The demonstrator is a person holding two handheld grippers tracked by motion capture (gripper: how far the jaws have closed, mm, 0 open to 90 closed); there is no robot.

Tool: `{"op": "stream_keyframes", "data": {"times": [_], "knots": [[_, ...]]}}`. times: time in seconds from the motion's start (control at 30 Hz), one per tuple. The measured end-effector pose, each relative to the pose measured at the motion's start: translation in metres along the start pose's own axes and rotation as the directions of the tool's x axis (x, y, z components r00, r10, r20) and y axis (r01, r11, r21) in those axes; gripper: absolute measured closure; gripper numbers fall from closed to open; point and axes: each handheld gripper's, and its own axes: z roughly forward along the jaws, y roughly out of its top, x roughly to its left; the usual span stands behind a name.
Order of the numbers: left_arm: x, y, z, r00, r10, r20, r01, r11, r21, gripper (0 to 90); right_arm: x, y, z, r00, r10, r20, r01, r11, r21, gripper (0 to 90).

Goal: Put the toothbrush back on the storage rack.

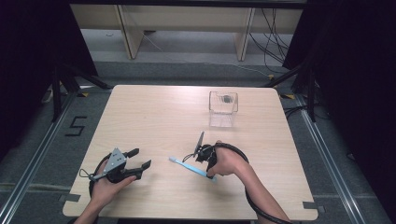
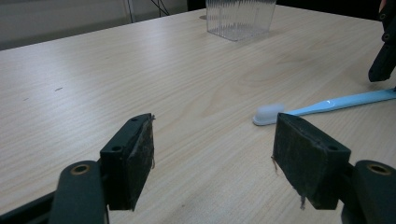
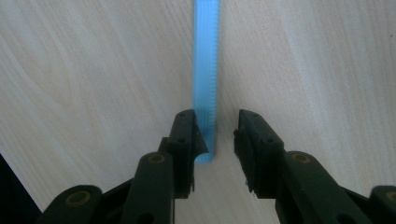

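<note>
Blue plastic toothbrush (image 1: 192,167) with a white head lies flat on the pale wooden surface (image 1: 154,121), its handle end between the narrowed jaws of the right hand-held gripper (image 3: 215,133), one pad touching it. Left hand-held gripper (image 1: 139,158) rests nearby, jaws wide and empty.

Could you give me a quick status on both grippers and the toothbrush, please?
Left gripper open, idle near the bristle end. Right gripper open, jaws straddling the handle end of the blue toothbrush, not yet clamped. Clear cup beyond; nothing in the way.

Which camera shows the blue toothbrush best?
The high view: the whole toothbrush lies on the table. The left gripper view shows its white head and part of the handle; the right gripper view shows the handle's end.
</note>
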Motion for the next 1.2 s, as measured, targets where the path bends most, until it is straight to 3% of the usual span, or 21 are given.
{"op": "stream_keyframes", "data": {"times": [0.7, 1.2], "knots": [[0.000, 0.000, 0.000, 1.0000, -0.001, 0.001, 0.001, 1.0000, -0.002, 28.7, 0.001, 0.012, 0.006, 0.9999, -0.011, -0.002, 0.011, 0.9999, -0.006, 69.3], [0.000, 0.000, 0.000, 1.0000, -0.004, 0.002, 0.004, 1.0000, -0.003, 28.6, 0.003, 0.020, 0.009, 0.9999, -0.016, -0.001, 0.016, 0.9998, 0.008, 75.3]]}}
